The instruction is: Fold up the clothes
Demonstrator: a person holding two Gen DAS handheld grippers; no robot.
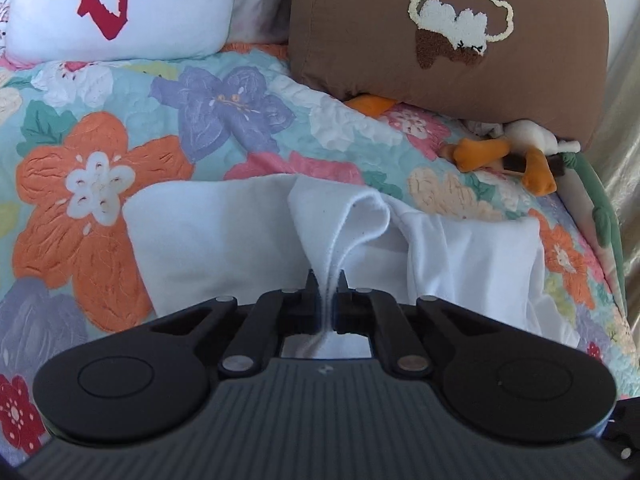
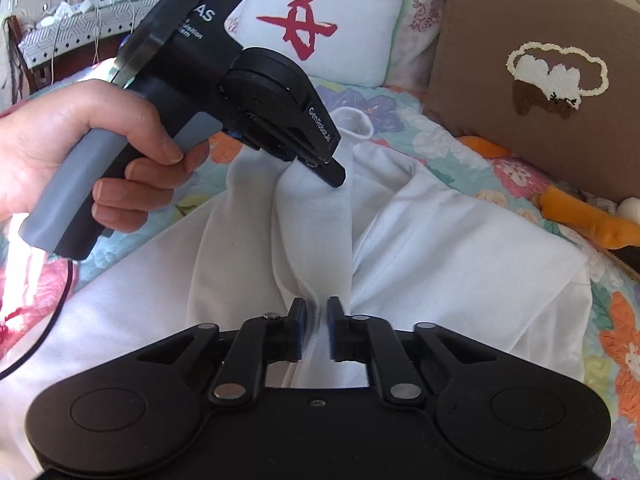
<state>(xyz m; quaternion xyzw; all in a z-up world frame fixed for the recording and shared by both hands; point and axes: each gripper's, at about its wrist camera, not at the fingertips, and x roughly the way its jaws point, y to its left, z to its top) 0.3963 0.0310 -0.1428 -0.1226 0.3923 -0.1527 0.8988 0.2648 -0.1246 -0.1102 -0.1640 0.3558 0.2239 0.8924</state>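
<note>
Floral bedding in orange, purple and teal covers the bed we work on, with a white pillow bearing a red mark at the far left and a brown pillow with a woolly patch at the far right. Orange and white soft toys lie tucked under the brown pillow's near edge. Our white garment is spread across the middle of the bedding, rumpled into long folds. Our left gripper has its fingers clamped together on a raised ridge of the white cloth, which rises in a loop just beyond the tips. In the right wrist view we see that same gripper held in a hand at the left, its tip buried in the cloth. Our right gripper sits nearer, fingers a little apart, with a fold of the garment standing between them; we cannot tell whether the pads press on it.
</note>
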